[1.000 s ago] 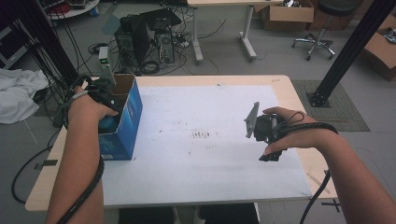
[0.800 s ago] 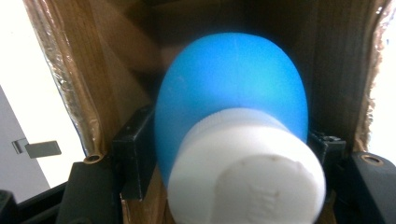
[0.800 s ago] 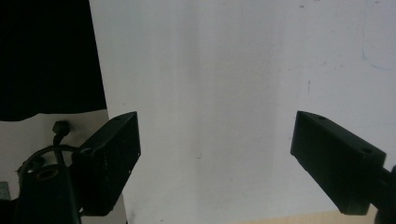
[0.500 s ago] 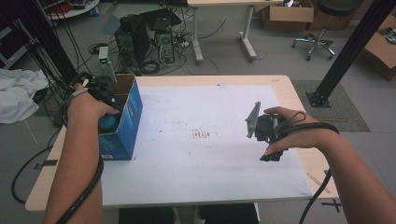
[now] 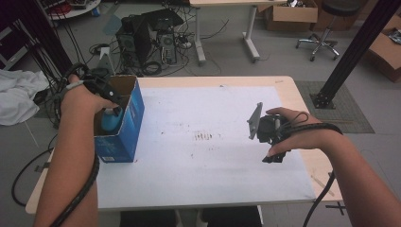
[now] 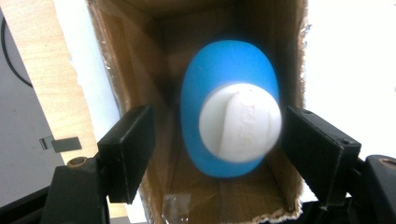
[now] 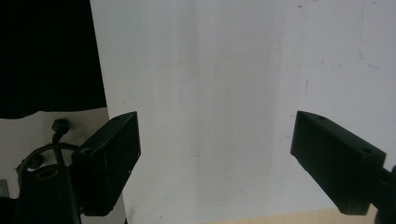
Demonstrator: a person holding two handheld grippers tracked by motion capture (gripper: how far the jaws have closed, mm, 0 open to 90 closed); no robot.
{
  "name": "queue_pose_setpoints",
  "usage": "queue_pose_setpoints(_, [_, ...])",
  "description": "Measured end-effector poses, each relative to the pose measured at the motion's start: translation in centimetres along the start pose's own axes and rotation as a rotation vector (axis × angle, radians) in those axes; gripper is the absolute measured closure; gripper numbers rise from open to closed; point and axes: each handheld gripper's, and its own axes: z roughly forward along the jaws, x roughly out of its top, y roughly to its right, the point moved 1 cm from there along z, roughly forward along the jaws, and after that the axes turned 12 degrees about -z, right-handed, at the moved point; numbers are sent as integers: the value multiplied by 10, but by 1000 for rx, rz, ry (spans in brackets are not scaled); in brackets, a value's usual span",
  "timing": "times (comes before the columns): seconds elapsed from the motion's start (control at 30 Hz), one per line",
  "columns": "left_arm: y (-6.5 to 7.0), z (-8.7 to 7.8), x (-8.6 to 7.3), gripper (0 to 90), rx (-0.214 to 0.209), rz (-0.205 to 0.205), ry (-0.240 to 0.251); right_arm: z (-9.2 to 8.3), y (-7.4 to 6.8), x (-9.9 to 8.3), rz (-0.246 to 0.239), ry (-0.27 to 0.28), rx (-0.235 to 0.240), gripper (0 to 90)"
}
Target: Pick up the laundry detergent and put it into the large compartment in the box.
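An open blue cardboard box (image 5: 131, 125) stands at the table's left edge. Inside it stands a blue bottle (image 5: 112, 120) with a white cap. My left gripper (image 5: 108, 97) hovers over the box mouth. In the left gripper view it (image 6: 219, 123) is open, with the bottle's blue body (image 6: 219, 65) and white cap (image 6: 240, 122) between the jaws; the cap lies close to the right jaw and apart from the left one. The box's brown inner wall (image 6: 140, 60) surrounds the bottle. My right gripper (image 5: 265, 135) is held above the white sheet (image 5: 203, 165), open (image 7: 217, 126) and holding nothing.
The white sheet (image 7: 233, 70) covers most of the wooden table (image 5: 293, 94). Beyond the table's far edge are computer towers with cables (image 5: 146, 38), another table's legs and a cardboard box (image 5: 293, 14). A black post (image 5: 352, 47) rises at the right.
My left hand has drawn slightly up and back over the box, so more of the bottle shows in the high view. The right hand has hardly moved.
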Motion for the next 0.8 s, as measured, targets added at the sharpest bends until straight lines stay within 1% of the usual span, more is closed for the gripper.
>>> queue_pose_setpoints(0.13, [0, -7, -1, 261, -1, 8, 12, 0, 1, 1, -7, 4, -2, 161])
queue_pose_setpoints(0.23, [-1, -12, -1, 241, -2, 5, 9, 0, 0, 1, -3, 0, 0, 161])
queue_pose_setpoints(0.33, [-1, -16, -2, 226, -2, 12, 11, 0, 1, 1, -8, 3, -1, 161])
queue_pose_setpoints(0.4, [0, -20, -2, 219, -5, 11, 12, -1, 0, 1, -1, -1, 0, 161])
queue_pose_setpoints(0.57, [2, -28, -3, 203, -5, 30, 16, -2, -1, 0, 1, -1, -1, 161])
queue_pose_setpoints(0.7, [5, -32, -4, 160, -1, 35, 5, -2, -1, 1, 3, -3, 0, 161])
queue_pose_setpoints(0.77, [5, -34, -5, 158, -1, 43, 10, -2, -1, 1, -3, 1, -1, 161])
queue_pose_setpoints(0.8, [6, -34, -5, 158, -2, 44, 9, -2, -1, 1, 2, 0, 0, 161])
